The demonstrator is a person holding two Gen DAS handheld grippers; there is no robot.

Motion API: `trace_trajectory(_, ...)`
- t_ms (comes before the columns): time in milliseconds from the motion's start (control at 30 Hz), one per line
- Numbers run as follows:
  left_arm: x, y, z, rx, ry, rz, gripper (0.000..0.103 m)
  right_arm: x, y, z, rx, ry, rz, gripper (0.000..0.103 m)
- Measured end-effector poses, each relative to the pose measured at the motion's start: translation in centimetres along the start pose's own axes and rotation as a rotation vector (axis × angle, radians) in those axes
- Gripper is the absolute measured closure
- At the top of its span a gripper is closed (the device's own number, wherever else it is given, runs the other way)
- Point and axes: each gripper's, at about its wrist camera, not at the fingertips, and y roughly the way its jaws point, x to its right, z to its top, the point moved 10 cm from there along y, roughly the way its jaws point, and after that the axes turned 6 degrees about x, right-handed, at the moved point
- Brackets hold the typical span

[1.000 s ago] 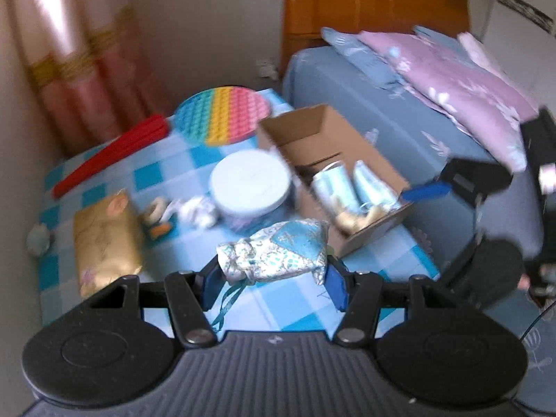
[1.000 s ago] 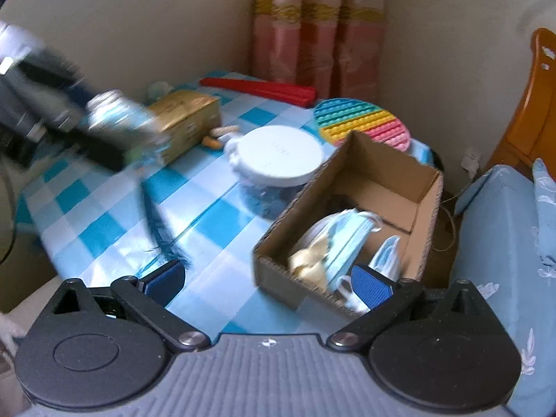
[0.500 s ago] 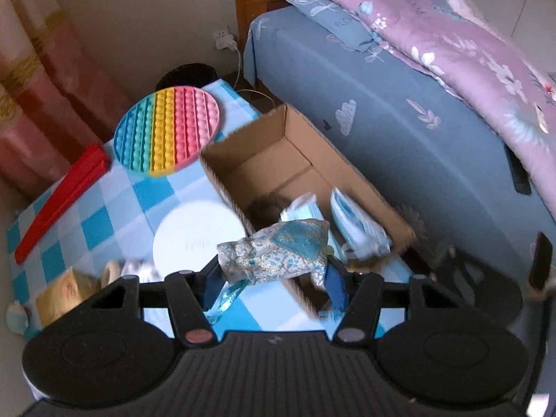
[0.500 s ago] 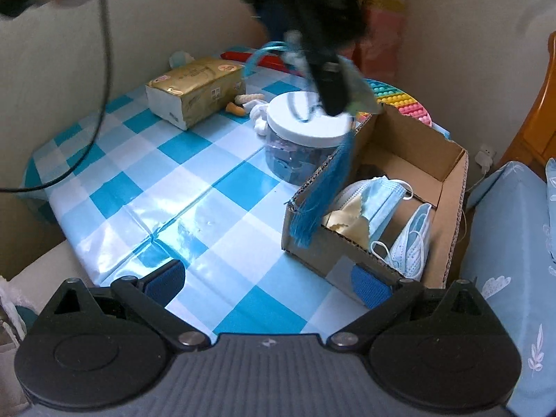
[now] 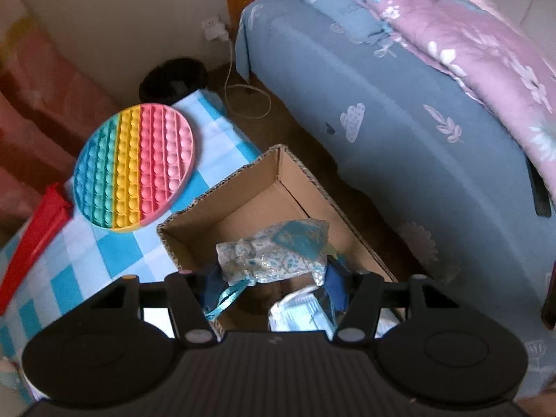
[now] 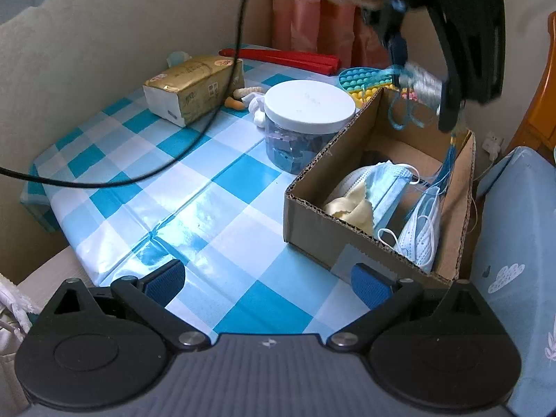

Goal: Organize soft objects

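Note:
My left gripper (image 5: 271,278) is shut on a blue-and-white patterned fabric pouch (image 5: 278,253) with a teal ribbon and tassel, and holds it above the open cardboard box (image 5: 229,222). In the right wrist view the same gripper (image 6: 422,87) hangs over the far end of the box (image 6: 323,229), the tassel dangling into it. The box holds blue face masks (image 6: 392,187) and a yellow cloth (image 6: 351,208). My right gripper (image 6: 267,281) is open and empty, low over the checked tablecloth (image 6: 194,201) in front of the box.
A white-lidded jar (image 6: 305,118), a gold tissue pack (image 6: 194,87), small white and orange bits (image 6: 243,99), a red folded fan (image 6: 288,57) and a rainbow pop mat (image 5: 135,166) lie on the table. A blue bed (image 5: 399,132) stands right of the box. A black cable (image 6: 208,121) hangs across.
My left gripper has carried the pouch from above the table to over the far part of the box. The right gripper has stayed almost still.

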Motion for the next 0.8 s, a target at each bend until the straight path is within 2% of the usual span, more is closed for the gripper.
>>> trace_trajectory(133, -0.6, 1.7, -0.1, -0.028, -0.035, 0.002, 0.041, 0.2, -0.1, 0.0, -0.007, 0.005, -0.005, 0.0)
trace_trajectory(200, -0.8, 2.0, 0.1, -0.033, -0.051, -0.002, 0.026, 0.1, -0.2, 0.0, -0.008, 0.005, -0.002, 0.0)
trace_trajectory(267, -1.1, 2.0, 0.1, -0.025, -0.059, 0.008, 0.021, 0.1, -0.1, 0.0, -0.008, 0.011, 0.0, 0.0)
trace_trajectory(567, -1.5, 0.8, -0.5, -0.009, -0.055, 0.006, 0.018, -0.5, -0.1, 0.4, -0.012, -0.001, -0.001, 0.0)
trace_trajectory(800, -2.2, -2.6, -2.5, 0.055, -0.075, 0.005, 0.015, -1.0, -0.6, 0.5, -0.017, 0.007, -0.026, 0.0)
